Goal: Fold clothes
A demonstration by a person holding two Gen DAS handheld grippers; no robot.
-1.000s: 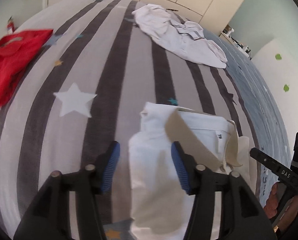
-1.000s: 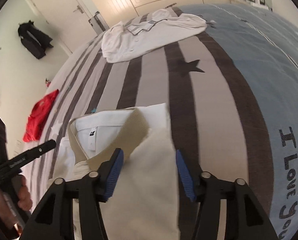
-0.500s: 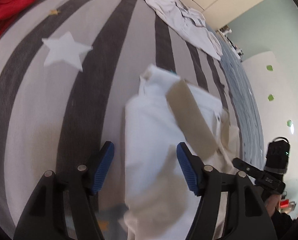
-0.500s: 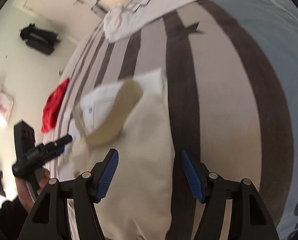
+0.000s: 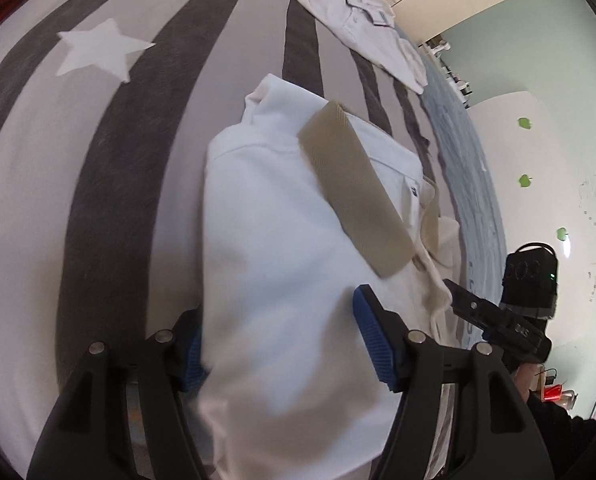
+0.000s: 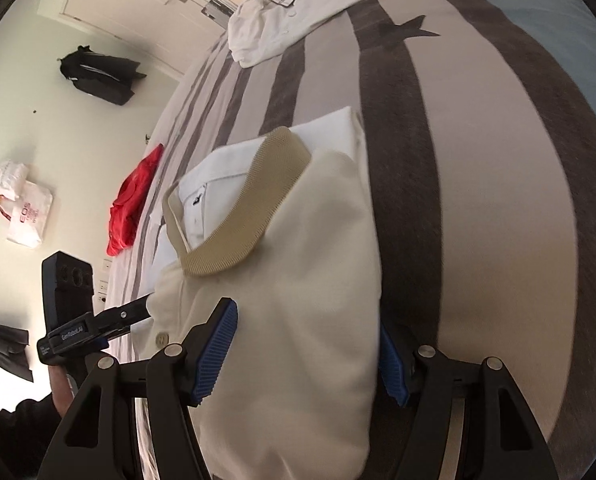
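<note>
Since the folded polo shirt [image 5: 282, 248] lies on the bed [image 5: 110, 168] with its long axis running away from both, left hand-held gripper [image 5: 278, 348] and right hand-held gripper [image 6: 310, 356] each straddle one near side edge, jaws spread, not pinching; equally near.

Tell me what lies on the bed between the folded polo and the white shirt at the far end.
Nothing: in both wrist views only bare striped bedspread separates the polo from the white shirt.

A striped bedspread [image 5: 110, 168] with a white star [image 5: 98, 50] was spread ahead of the fingers. A black bag [image 6: 98, 74] and a printed bag [image 6: 26, 212] were seen far left of them.
</note>
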